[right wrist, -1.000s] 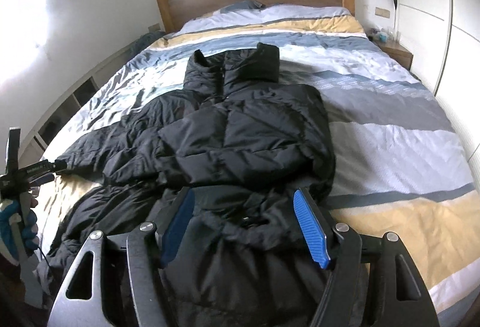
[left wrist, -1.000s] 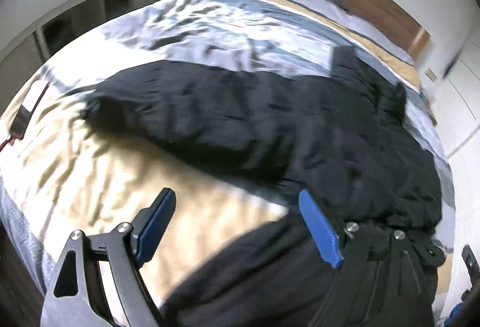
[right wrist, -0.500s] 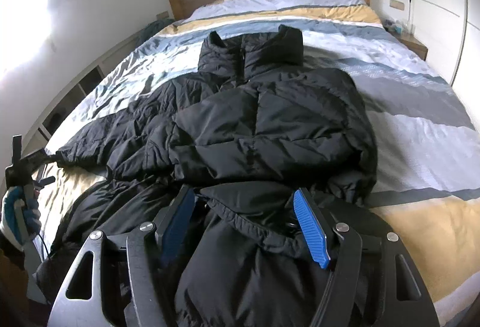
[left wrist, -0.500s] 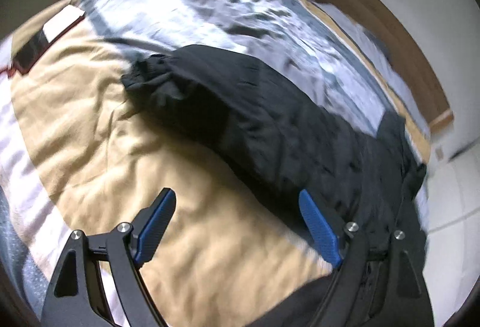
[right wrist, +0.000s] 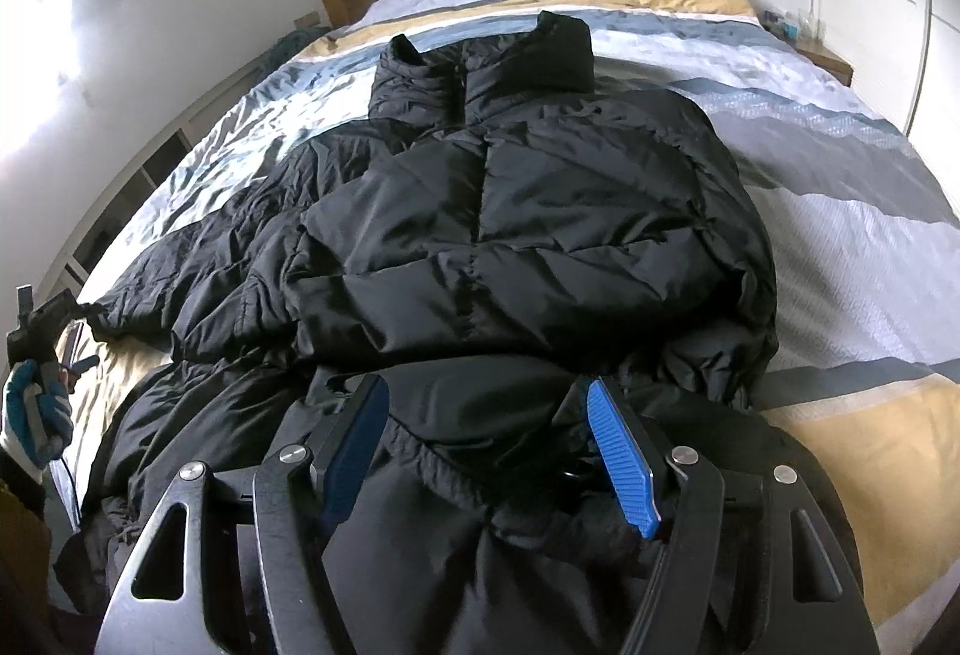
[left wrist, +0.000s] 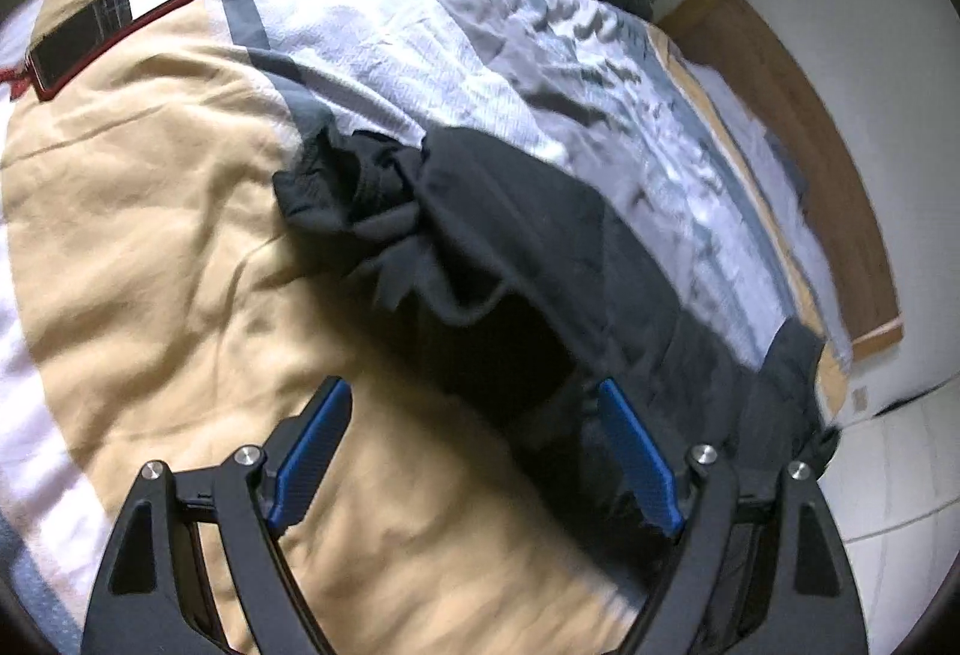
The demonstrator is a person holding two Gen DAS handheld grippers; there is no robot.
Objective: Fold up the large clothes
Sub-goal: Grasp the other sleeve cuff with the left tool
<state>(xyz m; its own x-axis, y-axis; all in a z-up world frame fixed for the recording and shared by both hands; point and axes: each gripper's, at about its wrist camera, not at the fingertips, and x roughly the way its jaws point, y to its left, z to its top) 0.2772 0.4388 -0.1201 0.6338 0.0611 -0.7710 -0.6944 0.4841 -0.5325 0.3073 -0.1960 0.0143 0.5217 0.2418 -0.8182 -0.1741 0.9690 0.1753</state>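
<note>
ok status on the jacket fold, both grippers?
Left gripper open, over the sleeve cuff. Right gripper open, over the black jacket hem. Phone on duvet, clear of sleeve.

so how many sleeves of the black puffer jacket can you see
1: the black puffer jacket has one sleeve stretched toward the bed's left edge, its cuff near the left tool. The other may be hidden underneath.

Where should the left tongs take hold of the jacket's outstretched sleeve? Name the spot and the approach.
Grip the bunched cuff at the sleeve's free end. The sleeve lies stretched out flat on the duvet, and the cuff is gathered into raised folds that open tongs can pinch. Bring the left tongs forward and down over the tan stripe, one finger either side of the cuff.
</note>
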